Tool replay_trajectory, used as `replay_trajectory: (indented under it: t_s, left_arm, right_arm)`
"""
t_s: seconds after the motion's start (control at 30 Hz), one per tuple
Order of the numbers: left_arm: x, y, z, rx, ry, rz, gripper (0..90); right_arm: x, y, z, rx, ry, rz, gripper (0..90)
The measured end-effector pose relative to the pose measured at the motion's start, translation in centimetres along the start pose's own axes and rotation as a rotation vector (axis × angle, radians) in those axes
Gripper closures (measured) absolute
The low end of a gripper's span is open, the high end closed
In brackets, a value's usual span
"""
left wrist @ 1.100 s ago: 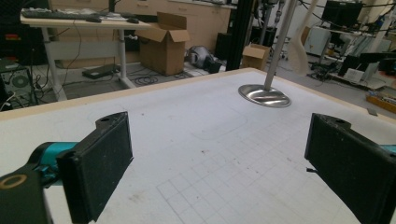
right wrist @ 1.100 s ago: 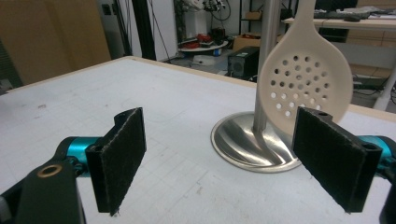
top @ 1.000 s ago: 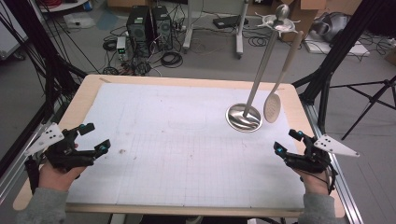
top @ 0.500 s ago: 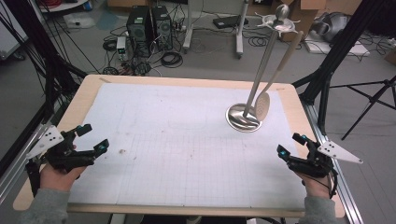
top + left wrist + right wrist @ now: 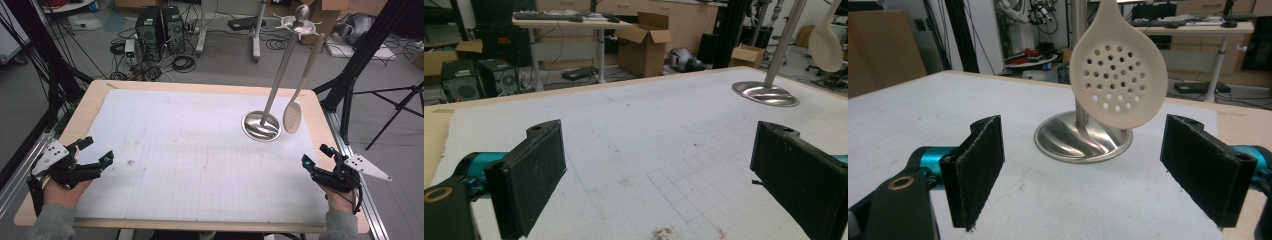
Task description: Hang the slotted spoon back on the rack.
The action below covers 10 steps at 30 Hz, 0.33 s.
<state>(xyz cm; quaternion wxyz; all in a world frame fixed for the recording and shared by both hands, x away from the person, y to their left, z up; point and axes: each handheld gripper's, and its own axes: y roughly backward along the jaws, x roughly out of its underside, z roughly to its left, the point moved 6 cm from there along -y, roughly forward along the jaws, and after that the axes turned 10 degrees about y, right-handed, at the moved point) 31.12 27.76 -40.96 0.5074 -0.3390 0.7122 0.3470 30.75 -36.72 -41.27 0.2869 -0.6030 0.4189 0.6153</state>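
the slotted spoon (image 5: 292, 117) hangs from the metal stand (image 5: 261, 126) at the table's (image 5: 95, 100) far right, its bowl just beside the stand's base. it looks light, stiff and smooth, best pinched on the flat handle. right gripper (image 5: 316, 157) rests low near the front edge, jaws released, facing it; left gripper (image 5: 97, 150) likewise spread.

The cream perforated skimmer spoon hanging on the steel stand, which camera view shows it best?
The right gripper view: the cream perforated skimmer spoon faces the camera, its holes plain. The high view shows it small, hanging by its long handle; the left gripper view catches only its bowl at the corner.
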Motion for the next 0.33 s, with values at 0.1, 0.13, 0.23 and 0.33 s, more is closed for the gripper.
replay_trajectory:
  t_s: [0.1,0.13,0.23,0.33]
  left_arm:
    - [0.08,0.04,-0.01,-0.007,0.003,-0.001,7.8]
    - [0.10,0.08,-0.02,-0.008,0.009,0.000,7.9]
    - [0.14,0.17,-0.06,-0.015,0.008,-0.001,7.9]
    - [0.10,0.27,-0.11,-0.025,0.005,-0.004,7.9]
  right_arm:
    - [0.07,-0.16,-0.18,0.017,0.001,0.000,16.6]
    - [0.09,-0.21,-0.21,0.021,-0.003,0.000,16.5]
    - [0.13,-0.45,-0.28,0.028,-0.006,-0.003,16.5]
    - [0.20,-0.65,-0.16,0.024,-0.009,0.000,16.6]
